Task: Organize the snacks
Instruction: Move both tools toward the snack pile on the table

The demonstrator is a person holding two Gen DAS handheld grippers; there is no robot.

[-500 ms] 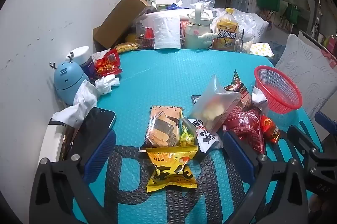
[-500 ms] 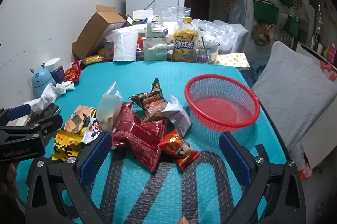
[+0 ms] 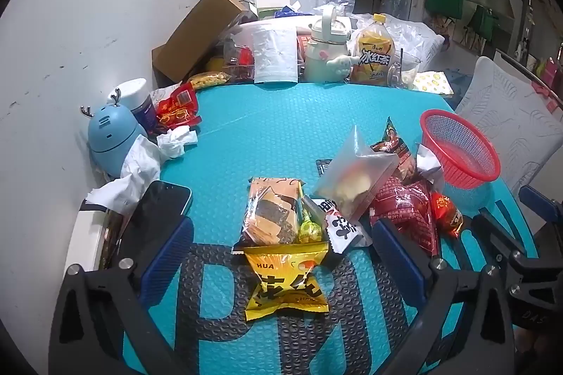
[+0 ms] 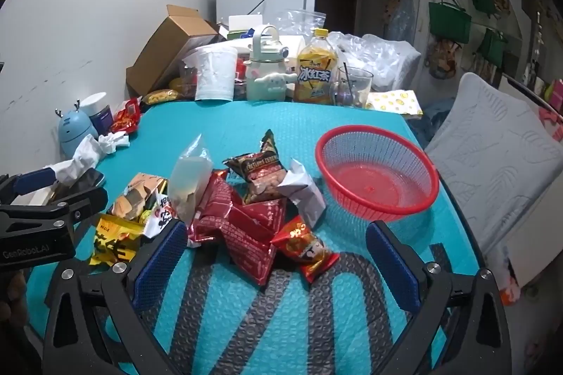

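Meanwhile, the left gripper (image 3: 281,255) has edged nearer the yellow snack packet (image 3: 285,280), while the right gripper (image 4: 276,255) stays; both are wide open and empty, and the red basket (image 4: 376,179) remains unfilled.

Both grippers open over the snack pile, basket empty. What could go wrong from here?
1. The snacks overlap: closing the right gripper on the red packets may drag the small orange-red packet along.
2. The red basket looks light and sits near the table's right edge; a bump might push it off.
3. The phone lies beside the left gripper.
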